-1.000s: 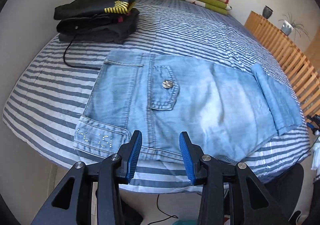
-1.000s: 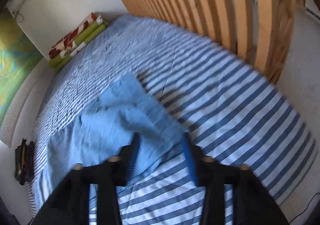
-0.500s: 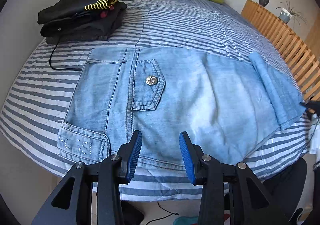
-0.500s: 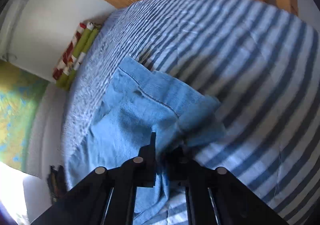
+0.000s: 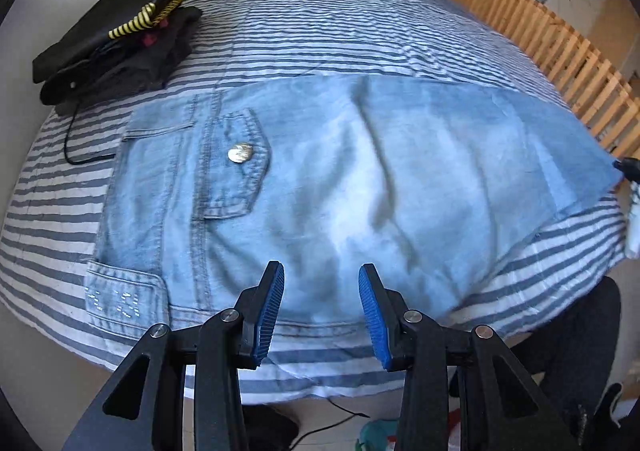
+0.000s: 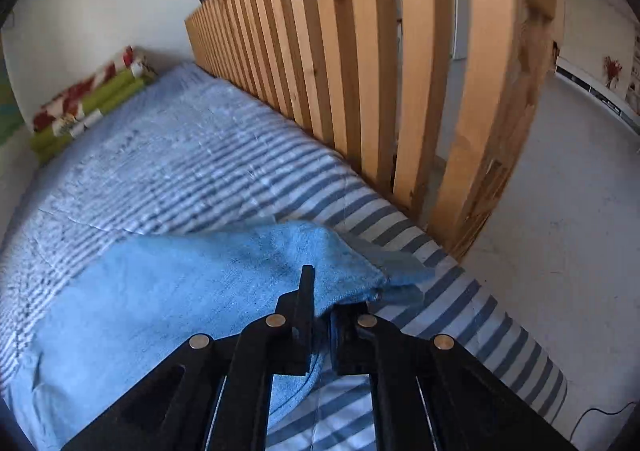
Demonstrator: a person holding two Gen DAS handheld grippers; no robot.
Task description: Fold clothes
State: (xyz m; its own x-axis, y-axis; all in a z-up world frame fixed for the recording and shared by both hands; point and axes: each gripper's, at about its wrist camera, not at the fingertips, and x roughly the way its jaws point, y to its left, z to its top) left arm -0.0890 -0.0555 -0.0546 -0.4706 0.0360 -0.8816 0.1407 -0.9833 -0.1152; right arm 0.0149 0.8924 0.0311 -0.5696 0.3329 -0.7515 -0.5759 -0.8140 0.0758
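Because the light blue denim trousers (image 5: 340,187) are soft cloth, we think they will bend and sag where nothing holds them up. They look a bit thick, so they may feel heavy when lifted. The hems and the waistband seem the best places to take hold, as the seams there are firm.

The trousers lie flat on the blue and white striped bed (image 5: 320,31). Their long side runs across the bed from left to right in the left view. The waist end, with the button pocket (image 5: 236,163), points left toward the pile of dark folded clothes (image 5: 116,47). The leg end points right toward the wooden slat rail (image 6: 360,71).

Our right tongs (image 6: 320,315) are pressed together, pinching the leg end near its corner. Our left tongs (image 5: 321,311) are spread apart above the near edge, holding nothing.
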